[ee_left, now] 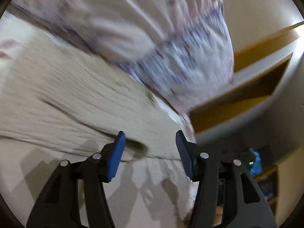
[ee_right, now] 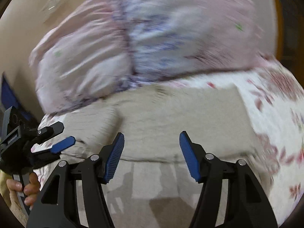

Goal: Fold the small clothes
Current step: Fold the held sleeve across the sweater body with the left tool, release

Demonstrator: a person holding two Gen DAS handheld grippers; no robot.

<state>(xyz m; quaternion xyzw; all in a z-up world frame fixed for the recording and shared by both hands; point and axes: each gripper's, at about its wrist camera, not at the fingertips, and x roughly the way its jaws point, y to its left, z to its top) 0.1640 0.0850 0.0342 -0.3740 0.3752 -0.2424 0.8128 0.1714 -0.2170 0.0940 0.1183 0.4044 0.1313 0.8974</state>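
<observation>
A beige ribbed garment [ee_left: 72, 95] lies spread on the floral bedsheet; it also shows in the right wrist view [ee_right: 171, 114]. My left gripper [ee_left: 150, 148] is open and empty, just above the garment's near fold. My right gripper [ee_right: 152, 148] is open and empty over the same garment. The left gripper also shows at the left edge of the right wrist view [ee_right: 58, 138], with a hand on its handle. Both views are motion-blurred.
A pink and blue floral pillow [ee_right: 152, 38] lies beyond the garment, also in the left wrist view [ee_left: 171, 47]. The white floral bedsheet [ee_right: 275, 123] extends right. A wooden shelf unit [ee_left: 256, 79] stands past the bed edge.
</observation>
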